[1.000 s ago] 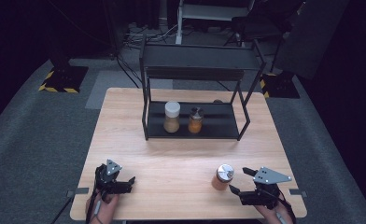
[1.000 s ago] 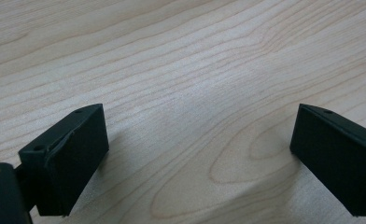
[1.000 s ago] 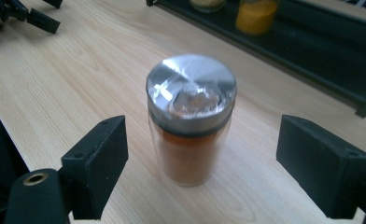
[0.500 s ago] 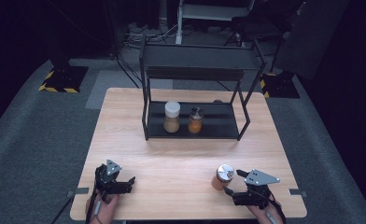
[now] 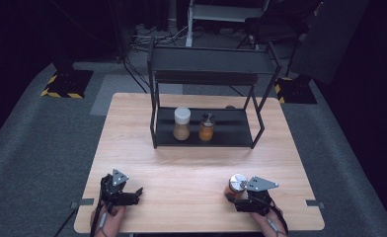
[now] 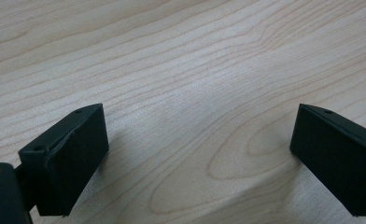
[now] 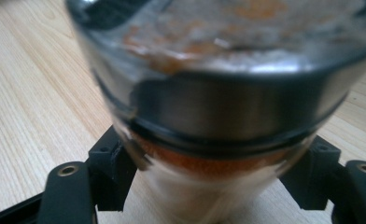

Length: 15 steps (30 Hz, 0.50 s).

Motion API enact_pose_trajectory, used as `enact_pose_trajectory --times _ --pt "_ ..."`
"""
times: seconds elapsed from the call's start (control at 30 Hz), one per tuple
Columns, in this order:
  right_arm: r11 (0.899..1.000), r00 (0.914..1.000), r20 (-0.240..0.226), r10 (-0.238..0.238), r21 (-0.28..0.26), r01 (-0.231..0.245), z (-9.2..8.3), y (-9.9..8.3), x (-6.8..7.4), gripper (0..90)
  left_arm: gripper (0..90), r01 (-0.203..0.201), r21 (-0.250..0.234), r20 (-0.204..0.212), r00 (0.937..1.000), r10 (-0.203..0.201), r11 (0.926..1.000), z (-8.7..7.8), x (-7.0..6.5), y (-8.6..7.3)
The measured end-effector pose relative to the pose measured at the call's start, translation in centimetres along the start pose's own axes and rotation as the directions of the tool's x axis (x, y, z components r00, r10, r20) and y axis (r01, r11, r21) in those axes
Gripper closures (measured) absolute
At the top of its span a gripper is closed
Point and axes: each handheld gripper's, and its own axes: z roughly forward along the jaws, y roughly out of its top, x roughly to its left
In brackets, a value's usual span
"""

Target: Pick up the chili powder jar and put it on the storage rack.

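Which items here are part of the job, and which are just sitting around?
In the job: right gripper, jaws just closed on the silver-lidded spice jar.

Lying about: white-lidded jar and orange jar on the black rack; left gripper, open, nothing between its jaws.

A: What was the pale rectangular wooden table (image 5: 191, 163) like?

B: Light wood with a clear wavy grain, smooth and matt. The black two-tier metal rack (image 5: 206, 74) at its far edge looked matt too.

A: And the clear glass spice jar with orange powder (image 7: 209, 154) near the front right corner?

B: Glossy glass, with a shiny brushed-metal cap (image 5: 238, 181).

A: The grippers?

B: The right gripper (image 7: 209, 186) and left gripper (image 6: 200, 158) had matt black plastic jaws, their pads (image 6: 73, 163) smooth.
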Motion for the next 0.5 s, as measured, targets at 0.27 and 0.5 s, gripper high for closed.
enact_pose_trajectory --times 0.27,0.5 --pt "1.000 0.9997 0.022 -0.014 -0.008 0.014 -0.4 1.3 -0.1 30.0 4.3 -0.001 0.000 0.000 1.0000 0.001 1.0000 0.0 0.0 0.0" --pt "0.999 0.9982 0.054 -0.027 -0.029 0.029 -1.4 4.0 -1.1 30.1 4.2 0.000 0.002 0.002 1.0000 0.000 1.0000 0.0 0.0 0.0"
